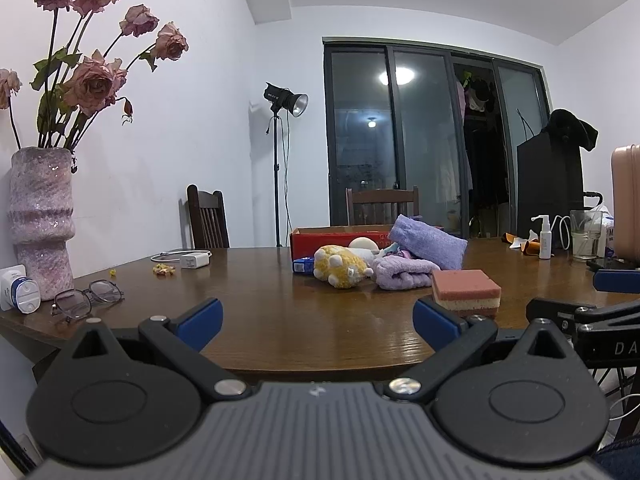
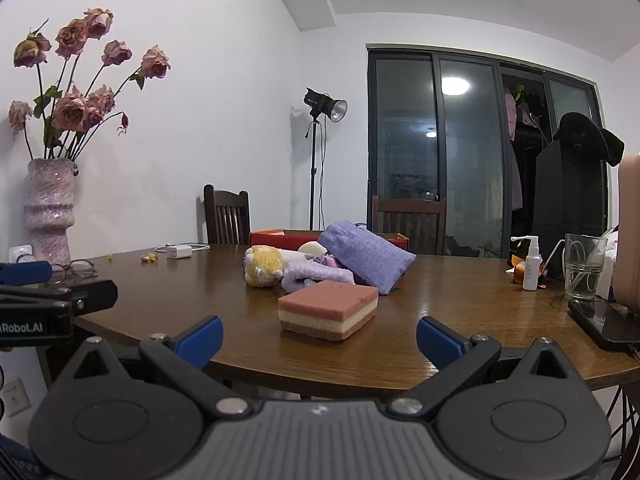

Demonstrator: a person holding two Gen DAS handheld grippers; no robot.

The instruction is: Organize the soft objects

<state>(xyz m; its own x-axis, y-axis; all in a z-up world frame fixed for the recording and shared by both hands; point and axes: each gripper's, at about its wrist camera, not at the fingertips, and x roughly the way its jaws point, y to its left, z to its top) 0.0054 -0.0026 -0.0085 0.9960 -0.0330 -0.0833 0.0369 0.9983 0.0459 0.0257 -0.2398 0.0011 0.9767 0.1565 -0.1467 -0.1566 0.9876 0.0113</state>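
Observation:
A pink and cream layered sponge (image 2: 329, 311) lies on the wooden table (image 2: 460, 300), nearest my right gripper (image 2: 319, 338), which is open and empty at the table's front edge. Behind the sponge sit a yellow plush toy (image 2: 262, 266), a folded lilac towel (image 2: 316, 274) and a purple fabric pouch (image 2: 366, 256), in front of a red box (image 2: 272, 237). My left gripper (image 1: 318, 322) is open and empty over the near table edge. From there the sponge (image 1: 466, 290) is ahead right, the plush (image 1: 340, 266) and towel (image 1: 402, 274) farther back.
A pink vase (image 1: 40, 220) of dried roses, glasses (image 1: 86, 298) and a charger (image 1: 195, 260) stand at the left. A spray bottle (image 2: 531, 264), a glass (image 2: 584, 266), a phone (image 2: 604, 322) and a pink case (image 2: 628, 232) crowd the right. Chairs (image 2: 226, 214) stand behind the table.

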